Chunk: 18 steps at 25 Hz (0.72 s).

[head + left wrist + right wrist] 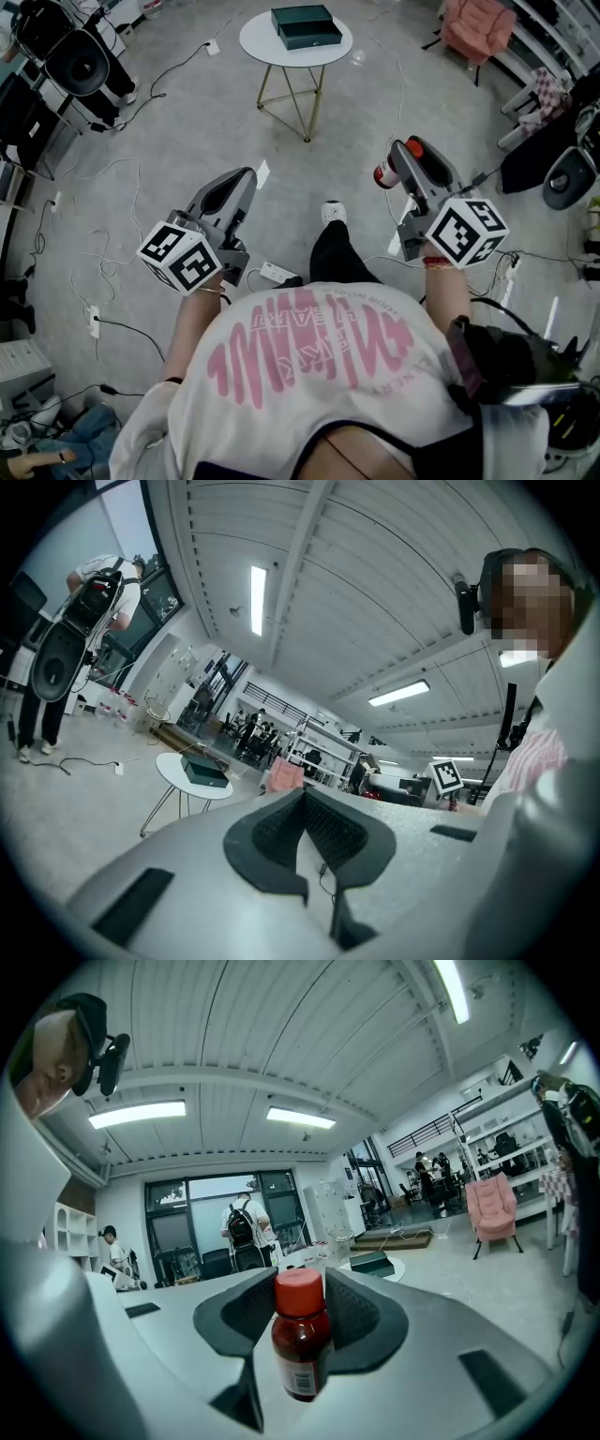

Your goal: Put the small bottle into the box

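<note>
In the right gripper view, the small bottle, dark red with a red cap, stands upright between the black pads of my right gripper, which is shut on it. The head view shows the same bottle at the tip of the right gripper, held above the floor. The left gripper is level beside it, its pads meeting at the tip with nothing between them. The dark green box lies on a round white table ahead, far from both grippers, and also shows as the box in both gripper views.
Cables and a power strip lie on the grey floor between me and the table. A pink armchair stands at the far right. A black speaker and a standing person are at the far left. Shelves and more people are in the background.
</note>
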Motion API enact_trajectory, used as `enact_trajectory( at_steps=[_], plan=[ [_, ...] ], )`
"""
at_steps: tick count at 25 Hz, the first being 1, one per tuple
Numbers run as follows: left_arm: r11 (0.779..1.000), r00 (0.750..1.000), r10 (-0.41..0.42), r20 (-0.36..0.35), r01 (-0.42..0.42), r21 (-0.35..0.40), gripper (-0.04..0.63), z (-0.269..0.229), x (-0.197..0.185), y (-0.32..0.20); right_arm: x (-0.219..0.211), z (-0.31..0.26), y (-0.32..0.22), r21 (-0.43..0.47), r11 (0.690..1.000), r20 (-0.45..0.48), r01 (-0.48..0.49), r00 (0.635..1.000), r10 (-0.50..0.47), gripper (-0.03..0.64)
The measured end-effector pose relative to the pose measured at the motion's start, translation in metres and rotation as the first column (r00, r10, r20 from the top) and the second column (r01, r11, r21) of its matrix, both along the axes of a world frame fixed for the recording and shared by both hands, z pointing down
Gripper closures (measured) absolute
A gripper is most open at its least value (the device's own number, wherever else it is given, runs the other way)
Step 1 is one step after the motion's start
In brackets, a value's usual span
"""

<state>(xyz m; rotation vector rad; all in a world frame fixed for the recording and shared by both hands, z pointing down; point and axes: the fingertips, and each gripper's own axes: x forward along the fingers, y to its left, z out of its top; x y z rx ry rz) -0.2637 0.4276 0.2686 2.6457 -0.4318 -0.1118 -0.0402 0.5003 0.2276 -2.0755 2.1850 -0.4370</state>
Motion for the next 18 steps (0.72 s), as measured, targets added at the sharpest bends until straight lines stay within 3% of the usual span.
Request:
enact_trajectory(
  at_steps=[6, 14, 18],
  plan=[
    [1.0, 0.999, 0.001, 0.036, 0.0, -0.024, 0.588, 0.02, -0.007, -0.002, -0.005, 0.007, -0.002, -0.009, 1.0, -0.008, 0.015, 1.0, -0.015, 0.46],
    [0.998, 0.999, -0.038, -0.002, 0.038, -0.041, 0.588, 0.022, -0.001, -0.017, 0.008, 0.015, -0.014, -0.013, 1.0, -0.002, 0.016, 1.0, -0.017, 0.46],
    [0.998, 1.0, 0.008, 0.008, -0.008, -0.066, 0.588, 0.022, 0.009, -0.024, 0.013, 0.015, -0.028, -0.01, 0.999, 0.002, 0.031, 1.0, -0.031, 0.46]
  ],
)
